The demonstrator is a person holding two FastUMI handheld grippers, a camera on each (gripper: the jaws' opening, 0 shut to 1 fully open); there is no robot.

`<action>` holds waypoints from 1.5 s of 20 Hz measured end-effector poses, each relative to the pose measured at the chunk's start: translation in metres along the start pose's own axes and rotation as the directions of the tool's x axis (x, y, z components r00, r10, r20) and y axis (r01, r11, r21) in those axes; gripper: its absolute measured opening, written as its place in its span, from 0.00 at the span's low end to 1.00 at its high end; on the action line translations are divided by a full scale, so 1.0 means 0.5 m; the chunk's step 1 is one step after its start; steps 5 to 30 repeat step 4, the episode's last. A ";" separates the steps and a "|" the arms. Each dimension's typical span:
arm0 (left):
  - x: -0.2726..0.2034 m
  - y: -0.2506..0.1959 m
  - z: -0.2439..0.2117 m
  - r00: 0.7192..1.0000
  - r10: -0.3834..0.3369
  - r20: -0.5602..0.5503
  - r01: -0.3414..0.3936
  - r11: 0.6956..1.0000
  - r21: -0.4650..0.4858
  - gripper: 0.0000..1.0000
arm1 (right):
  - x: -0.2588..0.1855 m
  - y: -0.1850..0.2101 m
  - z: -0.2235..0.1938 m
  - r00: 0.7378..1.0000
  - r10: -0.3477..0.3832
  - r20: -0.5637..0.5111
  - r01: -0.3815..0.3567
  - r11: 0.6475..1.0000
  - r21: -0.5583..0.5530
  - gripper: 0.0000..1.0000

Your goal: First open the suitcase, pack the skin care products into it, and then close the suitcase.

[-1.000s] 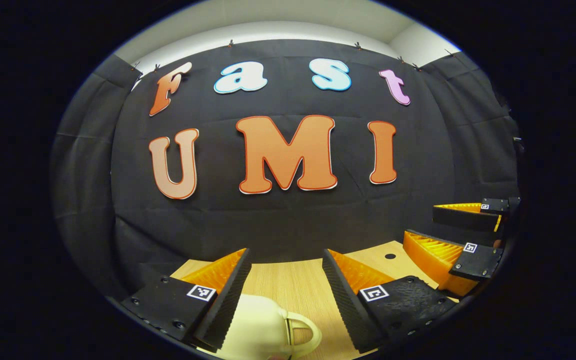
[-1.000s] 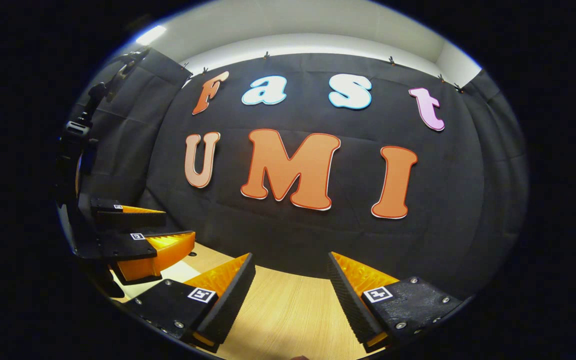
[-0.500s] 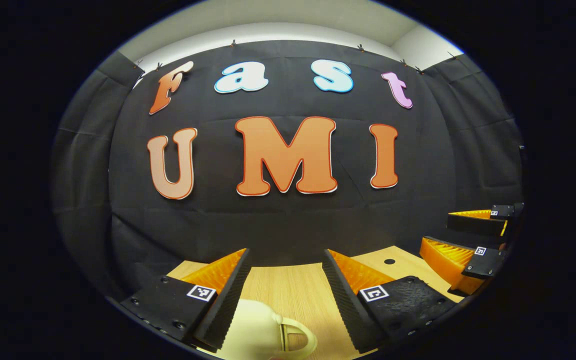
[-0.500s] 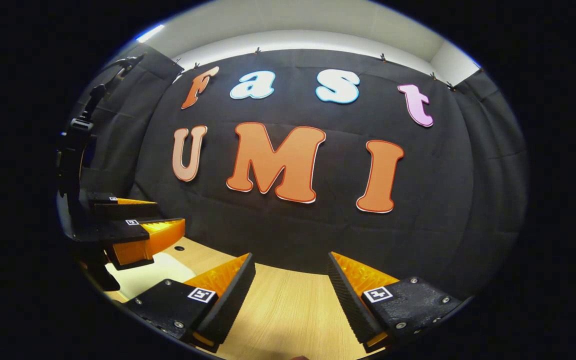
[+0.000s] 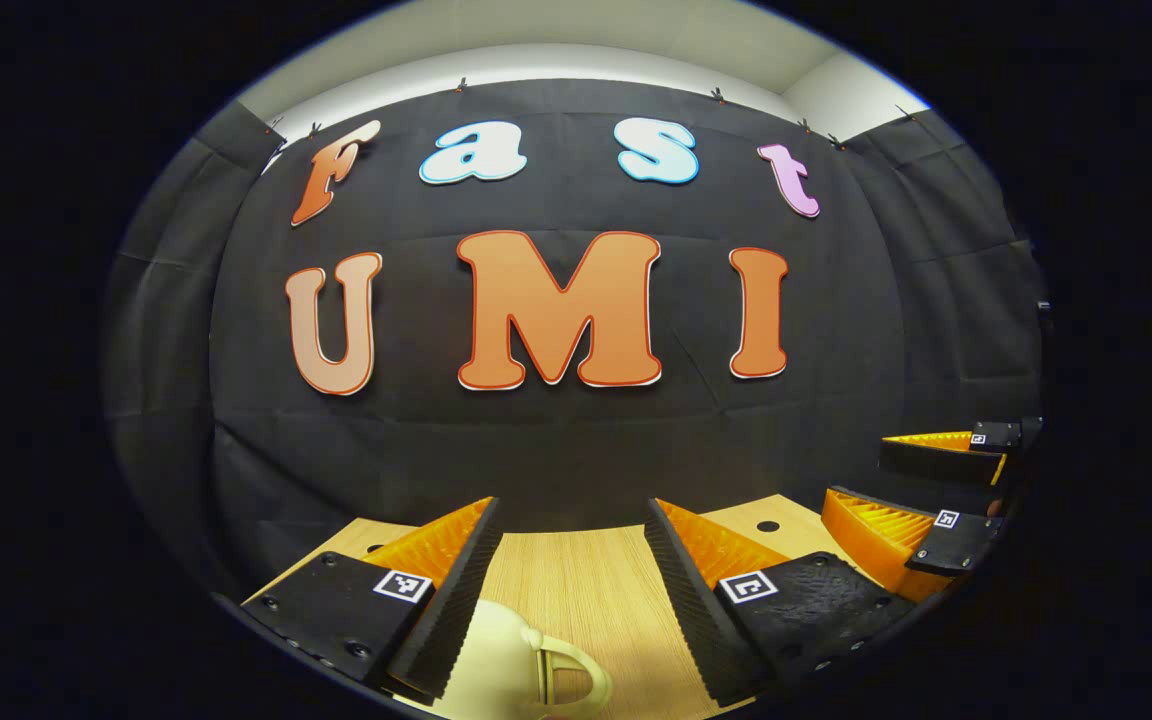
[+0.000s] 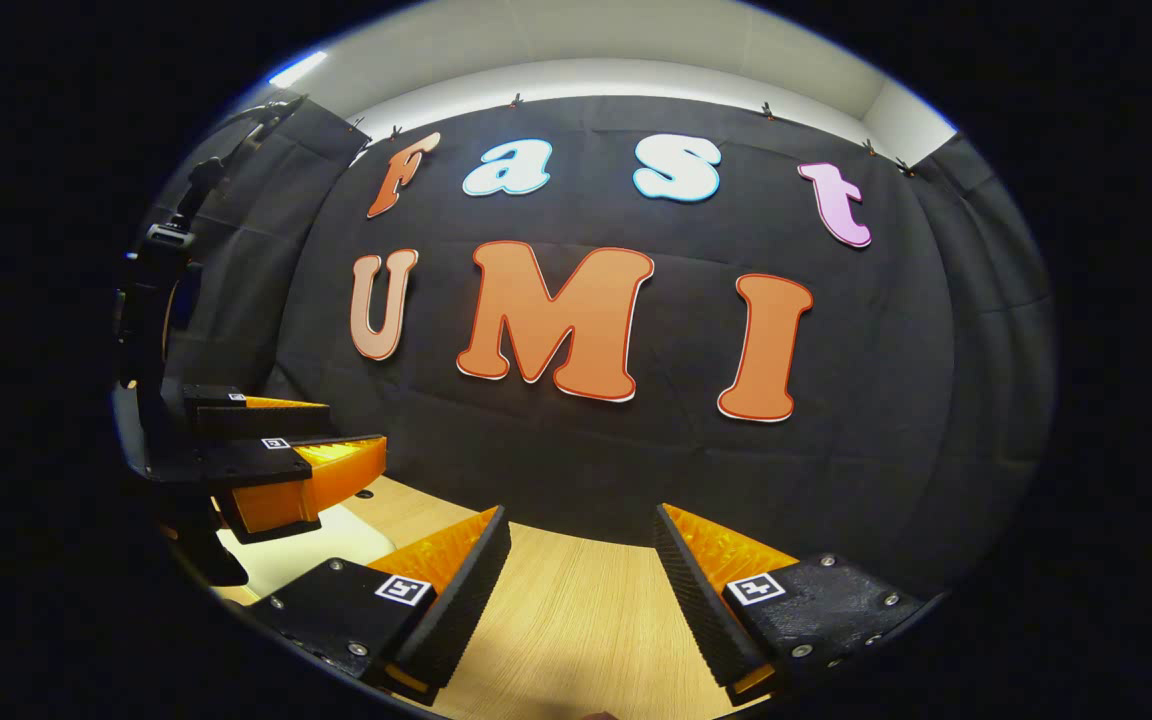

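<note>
A pale wooden desk (image 5: 576, 570) runs up to the black cloth wall (image 5: 576, 450), with a white ceiling strip above. A small dark hole (image 5: 767, 526) sits in the desk near its far edge. The cream suitcase (image 5: 516, 665), shut, with its handle (image 5: 566, 680) facing away, lies at the near edge, low between the spread fingers of the left gripper (image 5: 571, 520), which pinches nothing. The right gripper (image 6: 581, 525) hangs over bare desk, likewise spread and empty. In the right gripper view the suitcase (image 6: 286, 550) shows pale under the left gripper.
</note>
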State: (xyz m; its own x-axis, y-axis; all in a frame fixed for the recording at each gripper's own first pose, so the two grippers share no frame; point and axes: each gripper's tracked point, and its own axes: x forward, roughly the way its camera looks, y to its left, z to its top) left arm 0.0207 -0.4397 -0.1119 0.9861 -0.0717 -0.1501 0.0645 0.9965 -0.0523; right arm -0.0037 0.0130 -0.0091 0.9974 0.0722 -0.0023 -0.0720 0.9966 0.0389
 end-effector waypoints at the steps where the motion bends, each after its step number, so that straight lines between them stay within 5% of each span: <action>1: -0.001 -0.001 0.001 1.000 0.000 -0.001 0.000 1.000 0.001 0.89 | 0.000 0.000 0.000 1.000 0.004 0.000 -0.004 1.000 0.001 0.92; 30: -0.014 -0.001 0.000 1.000 0.025 -0.002 -0.025 1.000 0.009 0.89 | -0.004 0.003 0.002 0.999 0.035 0.003 -0.035 0.999 -0.001 0.92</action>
